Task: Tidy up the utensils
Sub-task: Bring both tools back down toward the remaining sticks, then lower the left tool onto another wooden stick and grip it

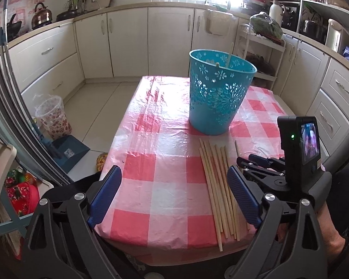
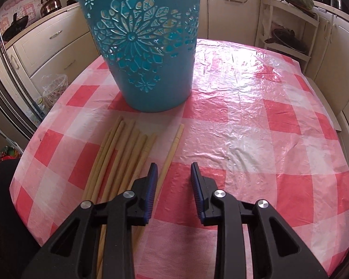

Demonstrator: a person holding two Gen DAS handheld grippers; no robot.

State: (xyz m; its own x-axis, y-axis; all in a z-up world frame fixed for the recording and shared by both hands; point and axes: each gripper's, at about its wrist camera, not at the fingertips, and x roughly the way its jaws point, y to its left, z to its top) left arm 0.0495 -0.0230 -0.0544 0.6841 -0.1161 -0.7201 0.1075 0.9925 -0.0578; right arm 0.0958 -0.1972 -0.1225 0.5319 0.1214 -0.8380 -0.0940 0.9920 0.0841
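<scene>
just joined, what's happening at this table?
A person with a hand-held gripper in each hand is sorting chopsticks into the blue perforated bucket on the checked tablecloth. At least one stick already stands in the bucket; the rest lie bundled in front of it. The left hand-held gripper is wide open and empty. The right hand-held gripper, narrower, sits beside a stray chopstick, gripping nothing.

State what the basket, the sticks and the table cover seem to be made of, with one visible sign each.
Basket: likely moulded plastic, turquoise, smooth; flower cut-outs pierce its thin wall.
Sticks: probably bamboo or pale wood, matt; long, thin, even tan, perhaps chopsticks.
Table cover: seemingly thin plastic sheet, glossy; it wrinkles and throws back window glare over the red-and-white checks.
</scene>
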